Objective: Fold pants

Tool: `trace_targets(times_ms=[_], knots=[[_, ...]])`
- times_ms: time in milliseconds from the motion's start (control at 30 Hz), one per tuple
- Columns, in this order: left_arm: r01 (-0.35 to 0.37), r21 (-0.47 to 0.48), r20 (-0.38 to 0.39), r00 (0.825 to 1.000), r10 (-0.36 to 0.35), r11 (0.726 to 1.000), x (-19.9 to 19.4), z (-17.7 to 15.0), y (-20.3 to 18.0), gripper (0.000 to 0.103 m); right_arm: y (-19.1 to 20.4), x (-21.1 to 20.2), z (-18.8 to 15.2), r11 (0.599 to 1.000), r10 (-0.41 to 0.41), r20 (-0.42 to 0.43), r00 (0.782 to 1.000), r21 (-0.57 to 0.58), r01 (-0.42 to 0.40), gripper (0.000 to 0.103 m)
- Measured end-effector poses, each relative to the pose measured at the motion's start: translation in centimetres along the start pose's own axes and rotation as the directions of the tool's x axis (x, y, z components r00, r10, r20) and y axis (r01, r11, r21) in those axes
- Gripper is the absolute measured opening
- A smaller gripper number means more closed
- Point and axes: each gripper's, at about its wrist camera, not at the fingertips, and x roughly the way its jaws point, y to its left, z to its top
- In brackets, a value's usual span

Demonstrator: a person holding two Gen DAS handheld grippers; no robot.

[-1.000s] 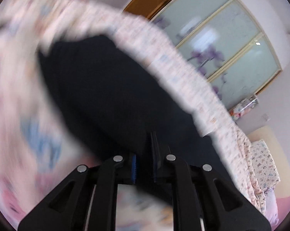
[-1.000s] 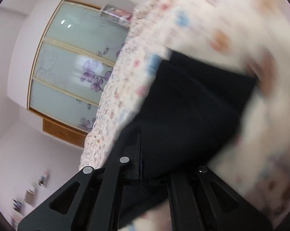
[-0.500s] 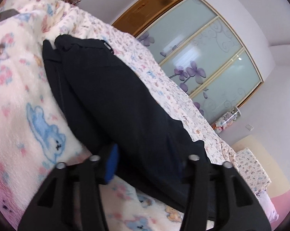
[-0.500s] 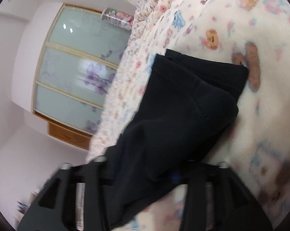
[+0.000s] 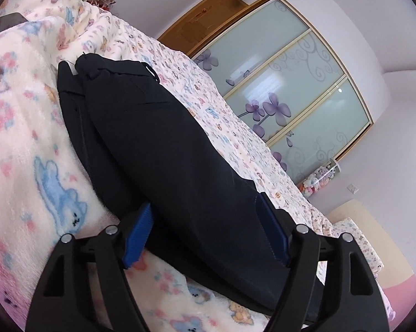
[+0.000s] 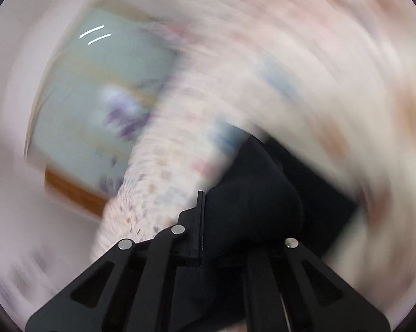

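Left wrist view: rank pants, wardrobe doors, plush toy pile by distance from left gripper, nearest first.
1. Pants: dark, lying on the blanket between the open jaws of the left gripper.
2. Plush toy pile: right, past the bed's far edge.
3. Wardrobe doors: upper right, against the back wall.

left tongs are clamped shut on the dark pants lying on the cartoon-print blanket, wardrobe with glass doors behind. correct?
Not quite. In the left wrist view the left tongs stand open: their jaws have just been opening, and the blue pads sit either side of the dark pants without pinching them. The rest holds: the pants lie on the cartoon-print blanket, with the glass-door wardrobe behind.
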Motion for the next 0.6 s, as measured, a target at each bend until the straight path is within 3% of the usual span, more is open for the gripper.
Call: trace_targets(times_ms=[33,67,133,167,233,300,367,433,533,567,600], knots=[[-0.001,0.001,0.000,1.000,0.001,1.000,0.0,0.0,0.0,0.073,1.8,-0.6,0.2,0.992,-0.005,0.045,0.999,-0.124,0.011,0.004],[-0.001,0.000,0.000,1.000,0.001,1.000,0.0,0.0,0.0,0.073,2.4,-0.7,0.3,0.983,-0.037,0.060,0.998,-0.177,0.047,0.004],[0.001,-0.001,-0.002,1.000,-0.001,1.000,0.0,0.0,0.1,0.073,-0.4,0.7,0.0,0.989,-0.145,-0.038,0.989,-0.045,0.143,0.004],[0.004,-0.003,-0.003,1.000,-0.004,1.000,0.0,0.0,0.1,0.073,-3.7,1.6,-0.9,0.977,-0.177,-0.129,0.976,0.099,0.190,0.004],[0.010,-0.008,-0.007,1.000,-0.010,1.000,0.0,0.2,0.3,0.073,-6.8,1.7,-2.8,0.954,-0.161,-0.176,0.971,0.224,0.199,0.004],[0.016,-0.010,-0.012,1.000,-0.016,1.000,0.0,0.2,0.4,0.074,-7.0,0.7,-3.4,0.954,-0.146,-0.141,0.979,0.243,0.177,0.007],[0.023,-0.011,-0.016,1.000,-0.023,1.000,0.0,0.2,0.5,0.075,-6.5,-0.1,-3.5,0.949,-0.159,-0.147,0.976,0.251,0.192,0.022],[0.032,-0.013,-0.021,0.999,-0.033,0.999,0.0,0.3,0.5,0.077,-6.2,-1.0,-3.6,0.940,-0.152,-0.133,0.979,0.286,0.185,0.026],[0.050,-0.034,-0.029,0.998,-0.051,0.998,0.0,0.7,0.8,0.078,-5.9,-3.8,-5.3,0.938,-0.132,-0.013,0.991,0.323,0.129,0.028],[0.056,-0.045,-0.031,0.998,-0.058,0.997,-0.1,0.8,0.9,0.079,-5.8,-4.5,-5.8,0.941,-0.122,0.023,0.992,0.320,0.108,0.042],[0.070,-0.067,-0.033,0.997,-0.072,0.995,-0.1,1.1,1.1,0.079,-5.4,-5.4,-6.4,0.942,-0.107,0.060,0.992,0.324,0.082,0.049]])
